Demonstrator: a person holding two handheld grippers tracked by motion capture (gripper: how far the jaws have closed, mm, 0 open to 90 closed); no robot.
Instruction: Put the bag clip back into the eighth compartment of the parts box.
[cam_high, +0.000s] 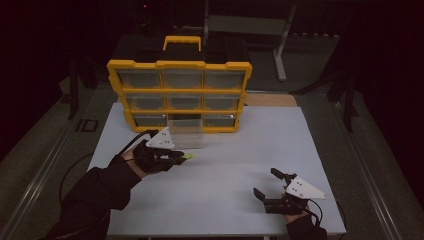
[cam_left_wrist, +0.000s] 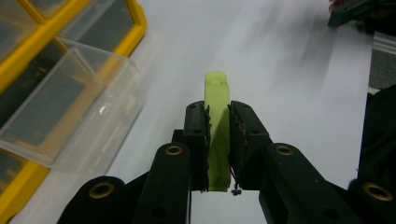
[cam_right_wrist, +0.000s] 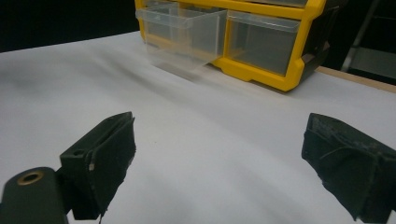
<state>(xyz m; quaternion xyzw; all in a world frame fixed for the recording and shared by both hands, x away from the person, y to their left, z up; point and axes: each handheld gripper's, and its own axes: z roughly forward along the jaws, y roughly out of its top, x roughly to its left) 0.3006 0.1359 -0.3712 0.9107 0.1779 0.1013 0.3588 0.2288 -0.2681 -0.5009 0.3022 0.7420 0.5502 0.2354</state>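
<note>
My left gripper (cam_high: 186, 157) is shut on a small yellow-green plastic block (cam_left_wrist: 217, 126), which sticks out past its black pads (cam_left_wrist: 196, 126); the same block (cam_high: 188, 156) hangs just above the white table (cam_high: 225, 165), a little in front of the pulled-out clear drawer (cam_high: 186, 135). That drawer juts from the bottom middle slot of the yellow organizer (cam_high: 180, 95) and looks empty. My right gripper (cam_high: 265, 184) rests open near the table's front right, with nothing between its pads (cam_right_wrist: 109, 154). The clear drawer (cam_right_wrist: 184, 35) lies ahead of it in the right gripper view.
The yellow organizer (cam_right_wrist: 275, 42) with several clear drawers stands at the back of the table. Dark floor and a metal frame (cam_high: 280, 40) lie behind it. A wooden board edge (cam_high: 270, 100) peeks out at the organizer's right.
</note>
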